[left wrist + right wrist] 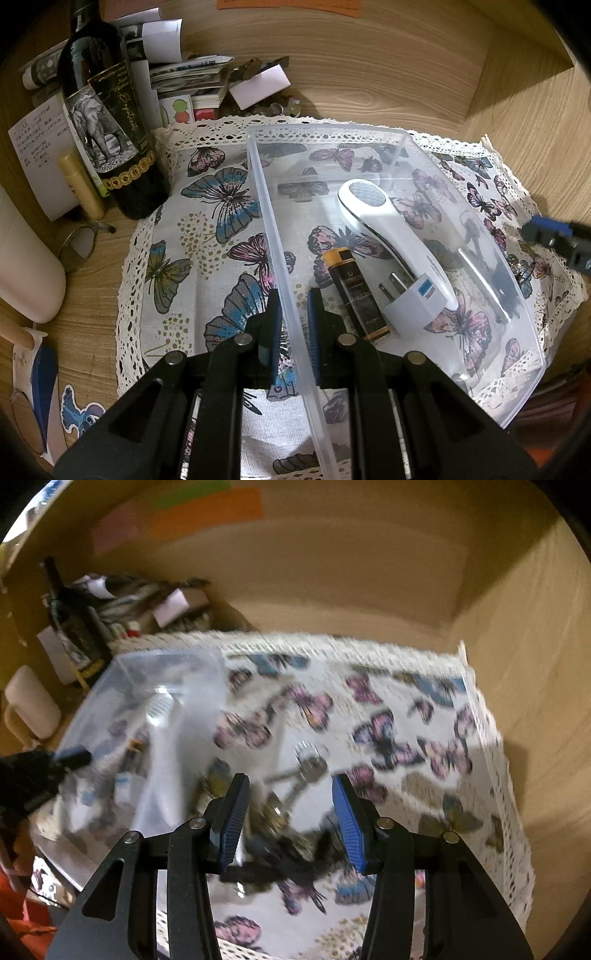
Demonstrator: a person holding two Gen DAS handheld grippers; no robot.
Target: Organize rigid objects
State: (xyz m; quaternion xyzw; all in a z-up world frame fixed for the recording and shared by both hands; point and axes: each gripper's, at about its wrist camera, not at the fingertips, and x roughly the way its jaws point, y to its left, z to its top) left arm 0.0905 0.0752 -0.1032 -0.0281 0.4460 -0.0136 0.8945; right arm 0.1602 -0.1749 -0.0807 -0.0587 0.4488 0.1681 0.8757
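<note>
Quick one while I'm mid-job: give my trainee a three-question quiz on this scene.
1. True or false: the left gripper is shut on the clear plastic bin wall.
2. Which item lies outside the bin: A white handheld device, B white plug adapter, C metal key bunch?
3. Fill in: the dark wine bottle label shows an ____.

Key: 1 true; 2 C; 3 elephant.

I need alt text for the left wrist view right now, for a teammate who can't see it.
The left gripper is shut on the near wall of a clear plastic bin that sits on a butterfly-print cloth. Inside the bin lie a white handheld device, a dark tube and a white plug adapter. A dark wine bottle stands to the left.
</note>
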